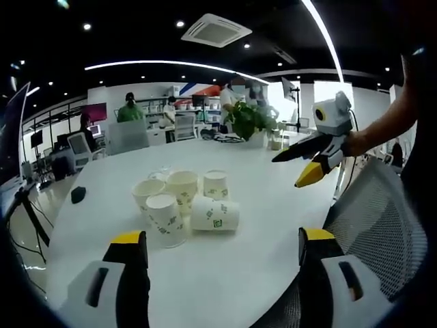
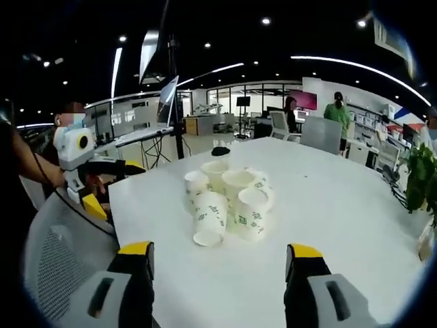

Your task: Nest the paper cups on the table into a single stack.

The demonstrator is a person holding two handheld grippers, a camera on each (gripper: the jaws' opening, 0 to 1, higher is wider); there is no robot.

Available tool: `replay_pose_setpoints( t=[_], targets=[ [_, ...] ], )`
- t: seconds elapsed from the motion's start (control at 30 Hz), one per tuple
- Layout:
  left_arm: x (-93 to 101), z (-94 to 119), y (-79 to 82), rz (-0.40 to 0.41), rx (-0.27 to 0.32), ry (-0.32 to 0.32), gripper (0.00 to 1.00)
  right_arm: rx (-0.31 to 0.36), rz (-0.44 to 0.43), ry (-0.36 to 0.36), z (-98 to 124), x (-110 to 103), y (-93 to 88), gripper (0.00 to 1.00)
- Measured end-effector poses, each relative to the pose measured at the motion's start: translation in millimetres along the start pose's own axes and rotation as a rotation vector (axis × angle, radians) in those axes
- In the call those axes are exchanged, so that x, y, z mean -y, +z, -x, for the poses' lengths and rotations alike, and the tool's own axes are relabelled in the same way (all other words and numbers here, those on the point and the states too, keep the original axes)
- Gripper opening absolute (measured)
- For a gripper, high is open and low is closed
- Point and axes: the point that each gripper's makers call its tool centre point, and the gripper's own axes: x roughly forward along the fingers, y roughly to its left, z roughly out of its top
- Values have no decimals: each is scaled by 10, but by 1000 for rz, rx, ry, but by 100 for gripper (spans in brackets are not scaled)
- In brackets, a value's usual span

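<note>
- The stacking has, by the look of it, not begun: the paper cups (image 1: 184, 201) stand and lie in a loose huddle near the middle of the white table (image 1: 259, 225), none held.
- In the left gripper view most of them stand upright, mouths up, touching or just beside one another; one tipped cup (image 1: 214, 214) lies on its side at the near right of the huddle, against the others.
- The right gripper view shows the same cluster (image 2: 229, 198) from the opposite edge of the table, with at least two cups lying over, mouths turned toward the camera.
- The left tongs (image 1: 222, 256) hang above the near table edge with jaws spread wide and nothing between them, aimed at the cups but well apart from them.
- The right tongs (image 2: 218, 266) are likewise released and empty, level with the table and pointing at the huddle from their side.
- Each tool is seen in the other's view, held out over the table edge by an outstretched arm beside a mesh chair back (image 1: 382, 225).
- Likely next move: bring one pair of tongs in to pinch a cup's wall near the rim, the other steadying an upright cup to receive it; thin paper walls will crush if squeezed hard.
</note>
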Motion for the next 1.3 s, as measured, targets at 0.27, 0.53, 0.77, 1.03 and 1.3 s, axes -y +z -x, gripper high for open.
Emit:
replay_pose_setpoints(
  t=[0.27,0.53,0.77,1.03,1.3],
  targets=[
    [-5,-3,-23,-5,-10,0,91,-13,17,40,-203,-73,-8,75],
    [-1,-2,-18,-5,-13,4,91,-32,38,66,-348,-106,-51,68],
    [28,-5,1,-2,-15,1,90,-66,44,83,-448,-133,-106,65],
    [31,-10,-31,-2,-26,-6,89,-83,32,95,-602,-174,-118,59],
    [11,-7,-29,7,-20,0,90,-108,36,119,-742,-245,-149,58]
  ],
)
